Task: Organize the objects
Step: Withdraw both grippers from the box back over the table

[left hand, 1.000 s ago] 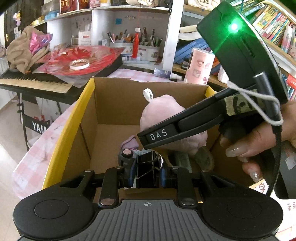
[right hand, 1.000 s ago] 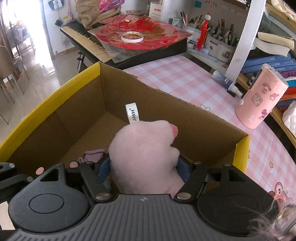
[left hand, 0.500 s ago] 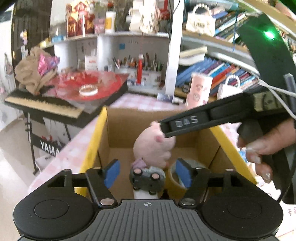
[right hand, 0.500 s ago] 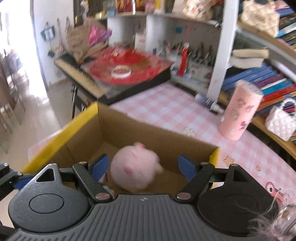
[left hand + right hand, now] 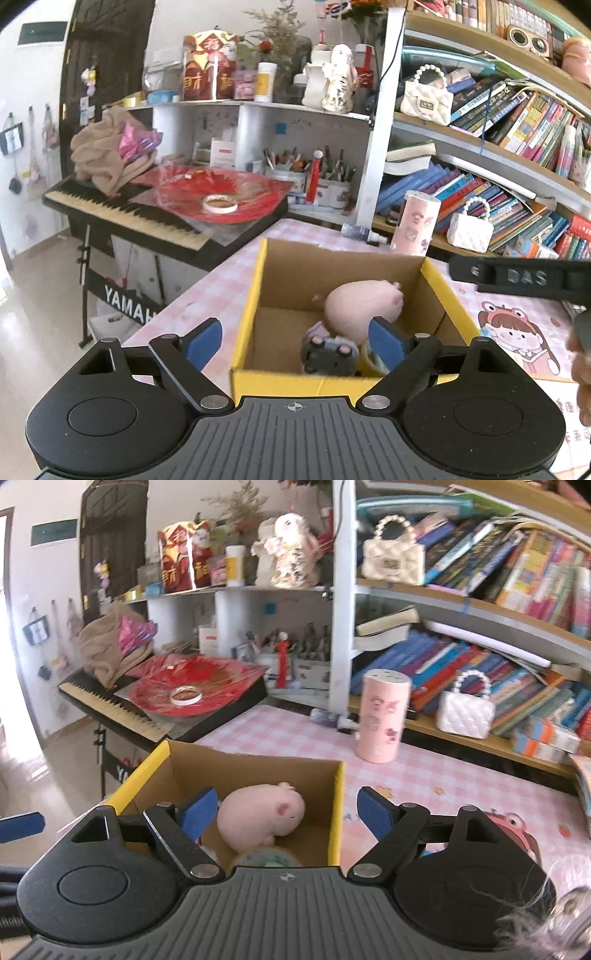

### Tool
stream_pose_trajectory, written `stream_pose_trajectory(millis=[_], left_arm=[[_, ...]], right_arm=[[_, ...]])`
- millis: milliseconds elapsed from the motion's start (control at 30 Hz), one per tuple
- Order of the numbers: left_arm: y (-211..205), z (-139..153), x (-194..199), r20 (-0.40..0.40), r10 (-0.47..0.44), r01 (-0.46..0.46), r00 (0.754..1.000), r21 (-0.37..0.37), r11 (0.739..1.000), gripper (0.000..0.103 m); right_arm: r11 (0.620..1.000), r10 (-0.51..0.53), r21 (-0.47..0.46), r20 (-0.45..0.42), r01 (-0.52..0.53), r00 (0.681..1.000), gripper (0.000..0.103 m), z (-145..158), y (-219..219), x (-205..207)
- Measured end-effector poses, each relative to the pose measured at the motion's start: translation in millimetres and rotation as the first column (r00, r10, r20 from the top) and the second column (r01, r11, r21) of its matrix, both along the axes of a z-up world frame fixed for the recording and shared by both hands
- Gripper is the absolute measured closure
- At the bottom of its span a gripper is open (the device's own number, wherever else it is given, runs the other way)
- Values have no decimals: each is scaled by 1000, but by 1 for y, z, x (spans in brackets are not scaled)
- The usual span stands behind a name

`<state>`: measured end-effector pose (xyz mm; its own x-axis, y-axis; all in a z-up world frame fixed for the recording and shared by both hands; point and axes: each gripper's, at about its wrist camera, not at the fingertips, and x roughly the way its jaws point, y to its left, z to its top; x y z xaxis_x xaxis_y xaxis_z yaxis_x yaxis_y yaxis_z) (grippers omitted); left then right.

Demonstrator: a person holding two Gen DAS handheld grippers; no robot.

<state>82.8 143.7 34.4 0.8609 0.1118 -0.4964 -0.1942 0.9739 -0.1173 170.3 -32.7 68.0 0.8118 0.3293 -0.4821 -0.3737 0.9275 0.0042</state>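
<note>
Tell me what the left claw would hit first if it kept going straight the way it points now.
Probably the cardboard box: the left claw, empty and opening, aims down over its near yellow rim toward the grey toy car inside. Depth is unclear, so rim or car could come first.

Matt corrugated cardboard box (image 5: 255, 295) — fuzzy plush pig (image 5: 360, 308); smooth checked tablecloth (image 5: 280, 734)

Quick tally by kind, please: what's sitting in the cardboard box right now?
Pink plush toy: 1
Grey toy car: 1
Tape roll: 1
Total in the box: 3 visible; anything under them is hidden.
</note>
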Motion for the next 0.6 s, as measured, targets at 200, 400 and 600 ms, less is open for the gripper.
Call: stream_pose_trajectory(millis=[200,400,600], left_arm=[[4,-7,-36,-13,3,-3,1000,-12,1000,14],[7,-13,-72,-37,11,-11,999,-13,1000,11],[9,-22,-103,-73,12,-13,997,-19,1000,10]], right_arm=[[999,-36,-22,-14,35,999,20,-15,-4,-49],[996,-56,-70,-25,54,998,20,-33,-1,-104],[992,-112,-72,-85,106,990,20,-55,-6,-151]])
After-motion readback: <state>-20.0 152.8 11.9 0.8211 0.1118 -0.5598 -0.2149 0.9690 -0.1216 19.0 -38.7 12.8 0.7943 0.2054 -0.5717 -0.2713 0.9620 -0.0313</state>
